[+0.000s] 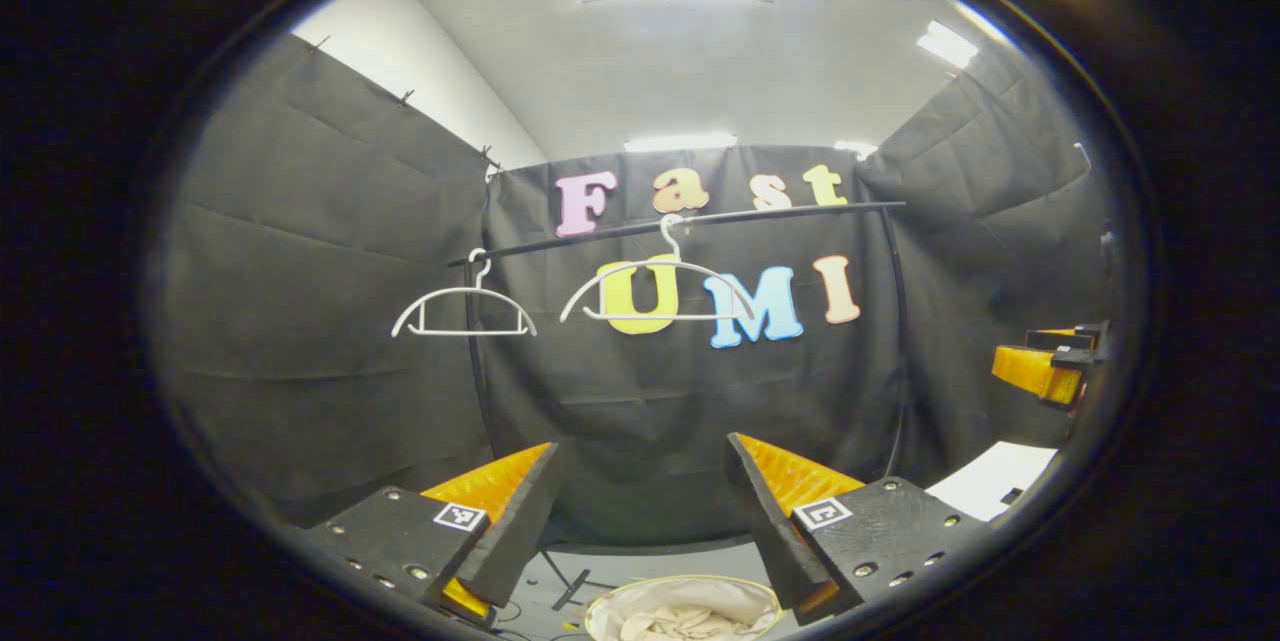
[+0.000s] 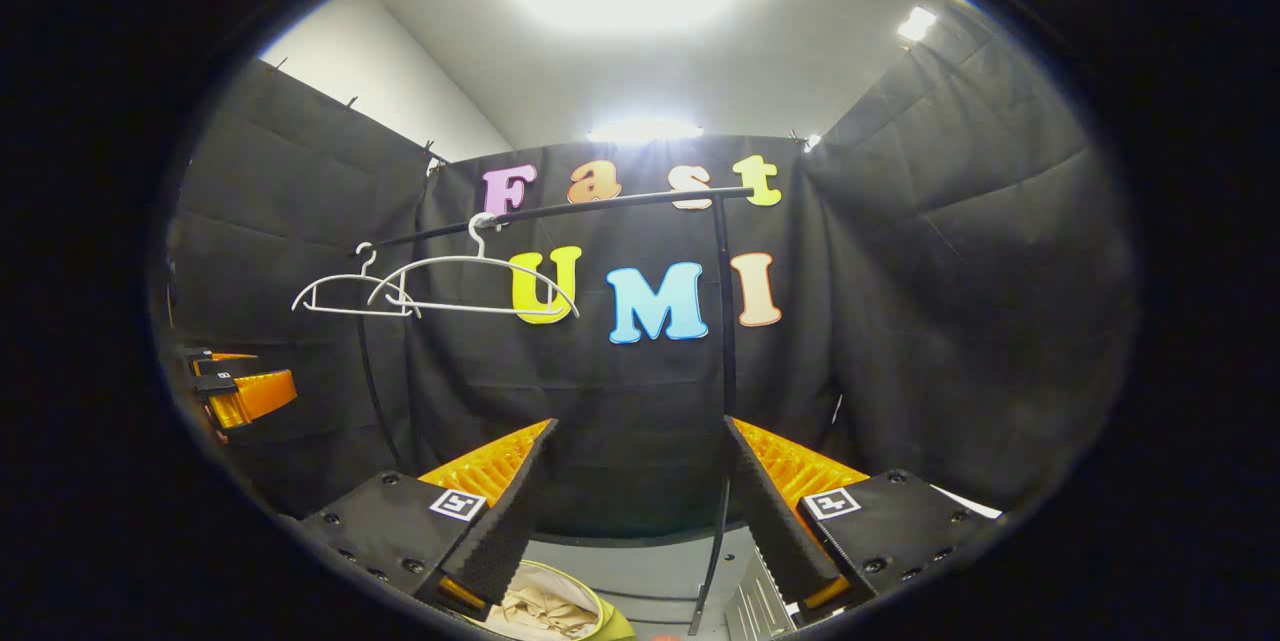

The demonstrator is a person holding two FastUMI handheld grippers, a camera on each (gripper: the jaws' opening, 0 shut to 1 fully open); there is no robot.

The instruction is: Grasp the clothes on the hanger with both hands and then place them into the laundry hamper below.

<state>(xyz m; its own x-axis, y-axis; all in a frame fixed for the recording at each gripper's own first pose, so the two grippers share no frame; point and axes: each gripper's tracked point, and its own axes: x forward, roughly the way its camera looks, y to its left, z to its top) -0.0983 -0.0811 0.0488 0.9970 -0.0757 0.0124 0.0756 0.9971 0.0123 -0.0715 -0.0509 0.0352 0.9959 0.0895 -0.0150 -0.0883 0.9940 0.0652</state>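
Observation:
Two bare white hangers (image 1: pixel 464 306) (image 1: pixel 655 296) hang on the dark rail (image 1: pixel 700 218); in the right gripper view they overlap at the rail's left end, hangers (image 2: pixel 345 293) (image 2: pixel 470 286). Below, the round laundry hamper (image 1: pixel 684 611) holds pale crumpled clothes (image 1: pixel 670 624), and the clothes (image 2: pixel 545 606) also show between the right fingers' lower edge. My left gripper (image 1: pixel 640 466) is open and empty, high above the hamper. My right gripper (image 2: pixel 637 441) is open and empty too. Each gripper shows at the other's side: right gripper (image 1: pixel 1045 366), left gripper (image 2: pixel 235 386).
The rail's upright post (image 2: pixel 722 361) stands just ahead of my right gripper, its foot reaching the grey floor (image 2: pixel 650 571). A second post (image 1: pixel 478 361) stands left. A white surface (image 1: pixel 995 481) lies at lower right. Black cloth walls enclose the booth.

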